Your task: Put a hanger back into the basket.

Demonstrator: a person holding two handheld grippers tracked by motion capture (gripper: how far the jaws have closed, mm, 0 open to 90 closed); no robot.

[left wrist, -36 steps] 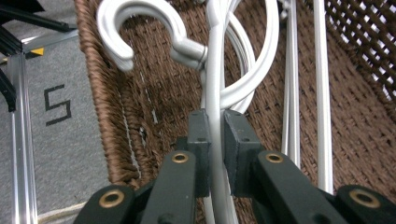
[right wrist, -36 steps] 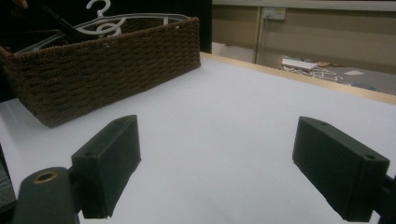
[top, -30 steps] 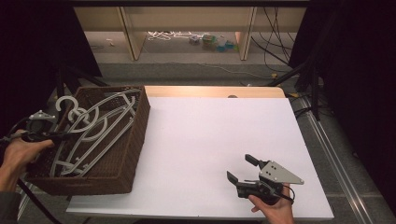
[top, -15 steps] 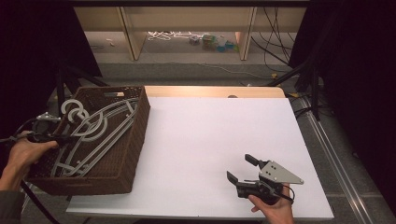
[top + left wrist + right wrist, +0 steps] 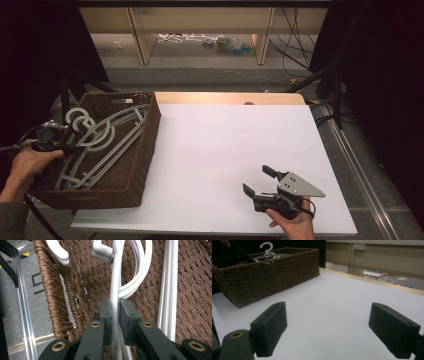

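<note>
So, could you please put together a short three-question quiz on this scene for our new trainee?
1. True or false: the left tongs are shut on a white hanger.
2. What do the hangers lie in? A) a wicker basket B) a metal tray C) a cardboard box
3. How do the jaws of the right tongs stand, and what is between them?

Key: 1 true. 2 A. 3 Wide apart, with nothing between them; they are above the white table.

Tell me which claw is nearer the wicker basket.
Left. The left claw is inside the wicker basket, shut on a white hanger; the right claw sits apart on the white table.
</note>
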